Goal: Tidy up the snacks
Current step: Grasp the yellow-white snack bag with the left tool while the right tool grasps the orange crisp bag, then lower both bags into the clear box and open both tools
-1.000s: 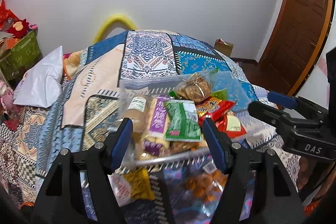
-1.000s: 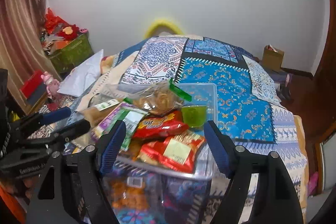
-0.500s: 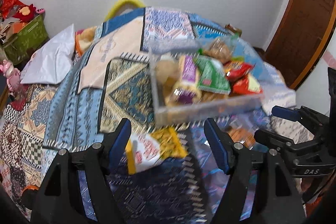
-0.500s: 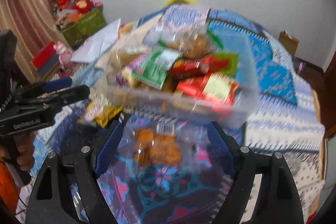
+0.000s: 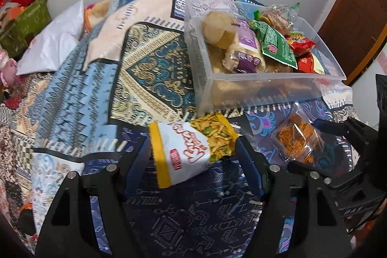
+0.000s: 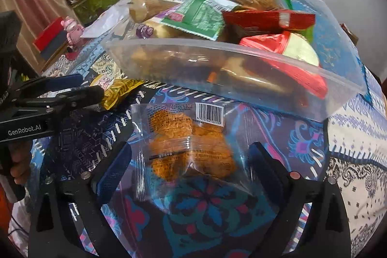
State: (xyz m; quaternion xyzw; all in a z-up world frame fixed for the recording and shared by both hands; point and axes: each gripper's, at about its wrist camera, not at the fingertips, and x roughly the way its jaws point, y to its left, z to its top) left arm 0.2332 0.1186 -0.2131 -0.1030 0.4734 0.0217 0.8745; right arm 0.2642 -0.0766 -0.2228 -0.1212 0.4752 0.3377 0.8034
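Observation:
A clear plastic bin (image 5: 266,86) full of snack packets stands on the patterned bedspread; it also shows in the right wrist view (image 6: 241,74). A white-and-yellow snack bag (image 5: 191,149) lies in front of it, between the open jaws of my left gripper (image 5: 193,156). A clear packet of orange snacks (image 6: 188,144) lies between the open jaws of my right gripper (image 6: 191,166); it also shows in the left wrist view (image 5: 297,137). Neither gripper touches its packet. The left gripper (image 6: 72,88) shows in the right wrist view beside the yellow bag (image 6: 118,91).
The patchwork bedspread (image 5: 150,69) covers the bed. A white pillow (image 5: 53,42) and a green box (image 5: 21,25) lie at far left. A wooden door (image 5: 358,16) stands at the right. A red box (image 6: 50,38) and pink toy (image 6: 71,28) sit left of the bed.
Both grippers have pulled back and tilted down from the bin. The yellow bag now lies between the left jaws and the orange packet between the right jaws.

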